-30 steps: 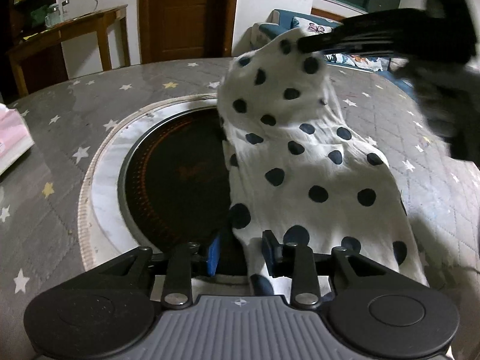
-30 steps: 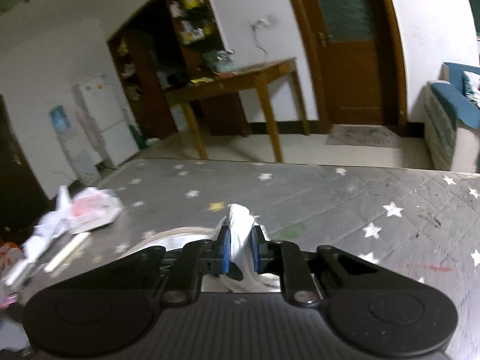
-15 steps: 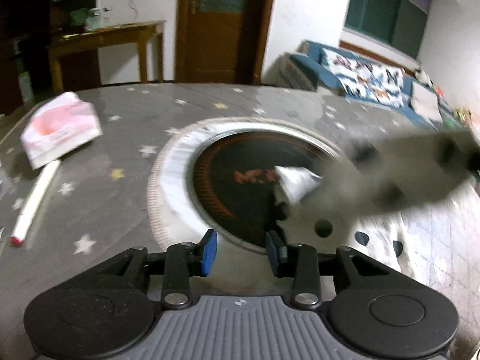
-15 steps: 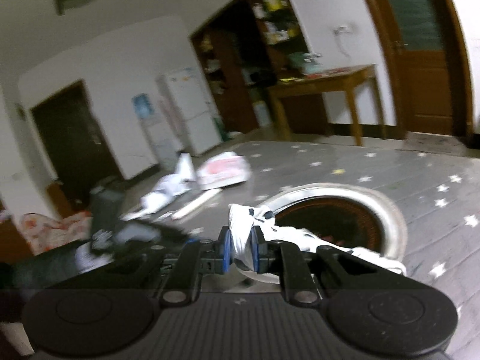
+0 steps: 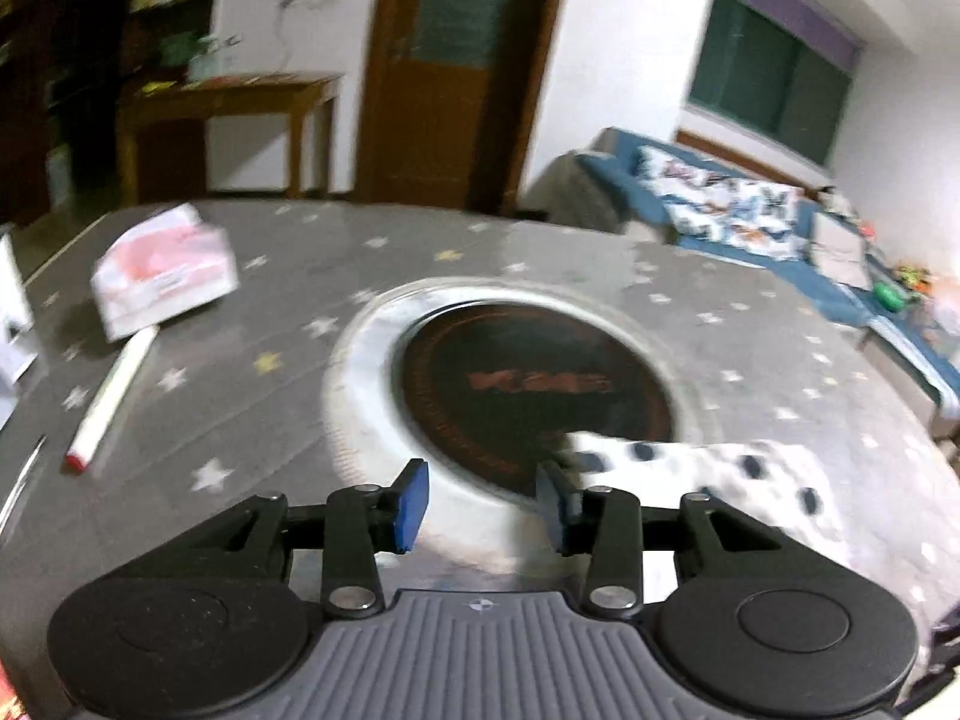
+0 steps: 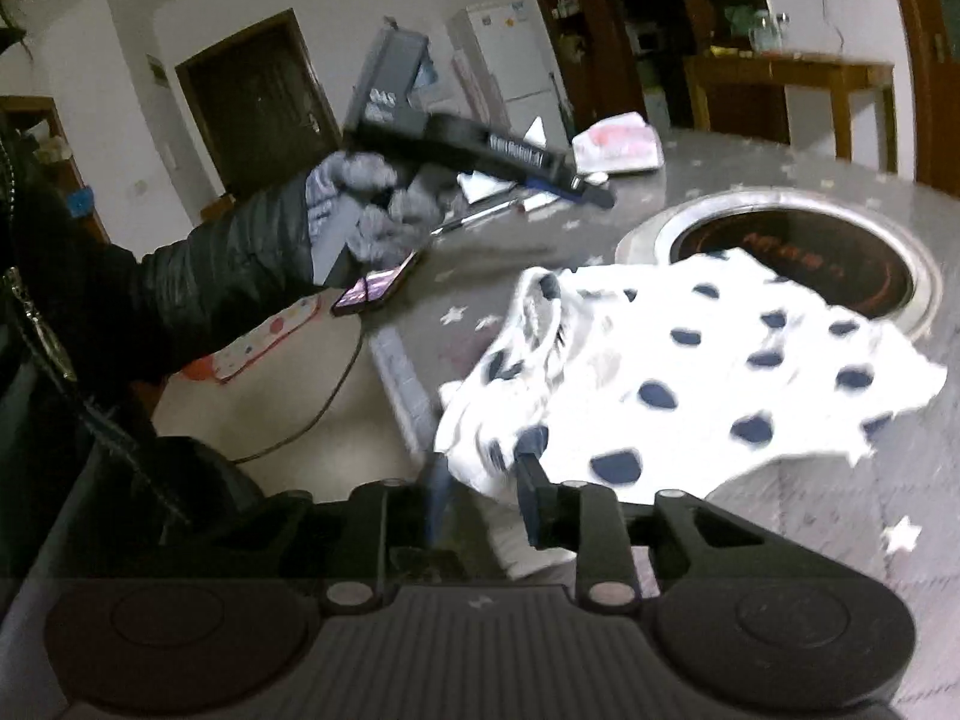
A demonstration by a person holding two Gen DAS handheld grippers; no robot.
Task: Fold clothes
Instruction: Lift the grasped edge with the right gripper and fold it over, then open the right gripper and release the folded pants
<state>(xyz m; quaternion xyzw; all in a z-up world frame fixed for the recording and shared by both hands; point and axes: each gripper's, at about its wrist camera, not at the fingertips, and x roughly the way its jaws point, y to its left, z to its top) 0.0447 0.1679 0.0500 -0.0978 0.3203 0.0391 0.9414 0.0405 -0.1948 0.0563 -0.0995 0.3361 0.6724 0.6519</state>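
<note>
On the table (image 6: 810, 516), garment (image 6: 690, 372) spread crosswise

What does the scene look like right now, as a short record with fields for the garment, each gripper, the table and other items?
garment: white polka-dot cloth, lying on the table, one edge over the round cooktop
left gripper: jaws open, nothing between them, raised above the table
right gripper: jaws apart, at the cloth's near edge; grip unclear
table: grey star-print cover
other items: tissue pack, white marker, phone near the table edge
image quality: motion blur in both views
</note>
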